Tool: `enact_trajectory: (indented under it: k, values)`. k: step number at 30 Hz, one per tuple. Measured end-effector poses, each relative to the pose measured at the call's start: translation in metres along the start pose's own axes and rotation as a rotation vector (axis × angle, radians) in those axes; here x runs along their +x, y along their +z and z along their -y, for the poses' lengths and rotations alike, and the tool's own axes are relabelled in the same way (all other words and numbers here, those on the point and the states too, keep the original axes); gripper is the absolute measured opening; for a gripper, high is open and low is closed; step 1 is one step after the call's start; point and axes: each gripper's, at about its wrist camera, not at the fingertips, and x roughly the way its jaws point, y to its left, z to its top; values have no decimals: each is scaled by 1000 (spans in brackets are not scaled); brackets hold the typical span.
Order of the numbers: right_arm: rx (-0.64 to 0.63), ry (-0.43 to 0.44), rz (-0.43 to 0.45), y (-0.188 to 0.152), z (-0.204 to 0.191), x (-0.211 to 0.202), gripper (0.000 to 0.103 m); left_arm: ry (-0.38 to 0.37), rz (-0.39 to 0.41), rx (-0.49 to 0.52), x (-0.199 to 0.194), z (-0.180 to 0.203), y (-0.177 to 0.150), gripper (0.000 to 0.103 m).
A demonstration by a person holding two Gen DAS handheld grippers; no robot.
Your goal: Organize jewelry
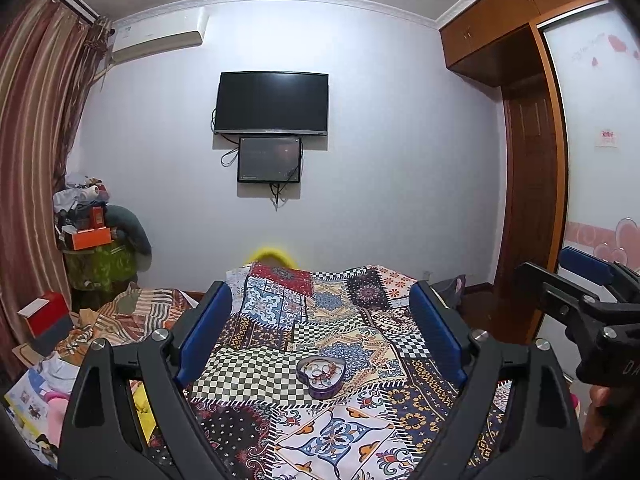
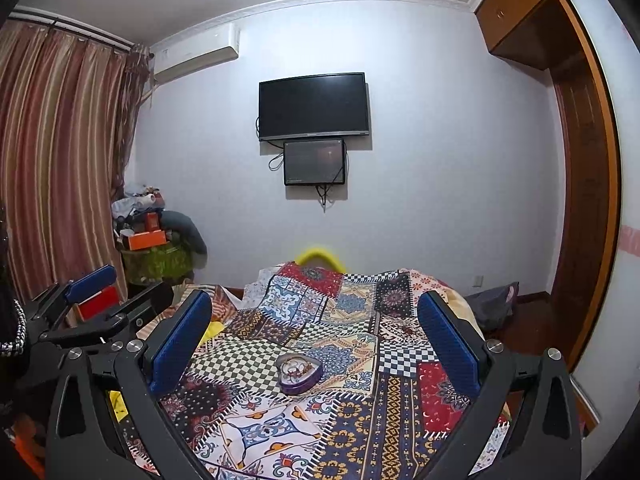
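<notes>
Both grippers, left (image 1: 320, 320) and right (image 2: 316, 324), hovered with jaws wide apart, holding nothing, above a heart-shaped purple tin (image 1: 321, 376) of tangled jewelry on the patchwork bedspread (image 1: 332, 436)

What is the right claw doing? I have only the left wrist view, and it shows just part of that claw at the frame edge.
Observer: The right claw is open, fingers wide apart, with nothing held between them.
Reviewer: Is it touching the heart-shaped tin?
Observer: No. In the right wrist view the tin lies on the quilt ahead of the claw, roughly midway between its fingers.
Reviewer: How does the left claw look from that side?
Observer: The left claw shows at the left of that view, also open and well clear of the tin.
</notes>
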Motion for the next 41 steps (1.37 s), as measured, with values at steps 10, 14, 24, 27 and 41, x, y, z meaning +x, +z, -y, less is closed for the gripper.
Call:
enact_trajectory:
  k: [10, 14, 24, 27, 41]
  values:
    - [11, 3, -8, 0, 3, 0, 102, -13, -12, -7, 3, -1, -1, 90]
    - [13, 1, -11, 0, 4, 0, 102, -18, -18, -10, 4, -1, -2, 90]
    - [25, -3, -14, 0, 7, 2, 102, -26, -23, -8, 5, 3, -2, 96]
    - [29, -3, -15, 0, 8, 2, 102, -32, -24, -6, 7, 4, -2, 96]
    - [38, -7, -20, -1, 9, 2, 102, -39, -31, -21, 11, 2, -6, 101]
